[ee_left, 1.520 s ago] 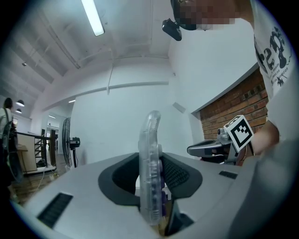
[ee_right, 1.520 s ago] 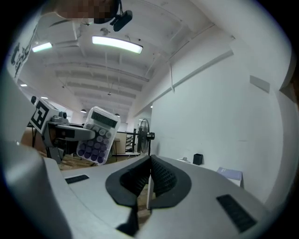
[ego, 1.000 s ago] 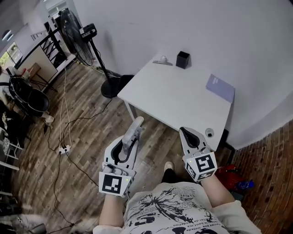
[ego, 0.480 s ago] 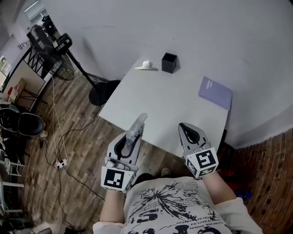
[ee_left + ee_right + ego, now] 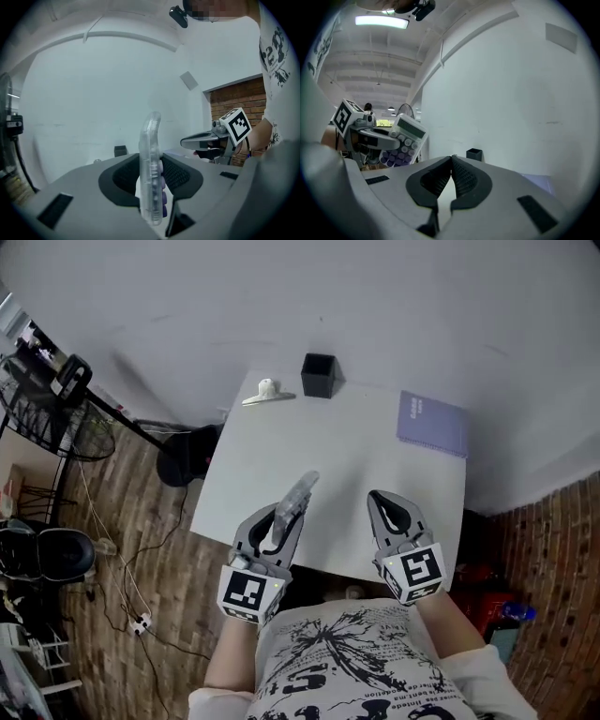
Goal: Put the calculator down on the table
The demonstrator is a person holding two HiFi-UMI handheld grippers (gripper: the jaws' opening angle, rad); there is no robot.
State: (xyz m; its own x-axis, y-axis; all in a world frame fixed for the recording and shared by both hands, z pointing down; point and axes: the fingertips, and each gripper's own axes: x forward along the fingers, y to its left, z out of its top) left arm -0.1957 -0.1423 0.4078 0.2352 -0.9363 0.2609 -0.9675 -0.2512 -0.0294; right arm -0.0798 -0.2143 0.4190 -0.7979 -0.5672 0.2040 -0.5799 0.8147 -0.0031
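A clear-cased calculator (image 5: 293,502) with purple keys stands on edge between the jaws of my left gripper (image 5: 277,526), which is shut on it; it shows edge-on in the left gripper view (image 5: 151,168) and face-on in the right gripper view (image 5: 404,139). It hangs over the near left part of the white table (image 5: 347,460). My right gripper (image 5: 386,515) is beside it over the table's near edge, its jaws shut with nothing between them (image 5: 451,161).
On the table's far side stand a black square cup (image 5: 318,375), a white clip-like object (image 5: 267,391) and a purple notebook (image 5: 431,424). A standing fan (image 5: 56,395) and cables are on the wooden floor to the left. A white wall is behind the table.
Both grippers have come forward from over the floor to over the table's near edge, the left one carrying the calculator. The table now sits square in front of me.
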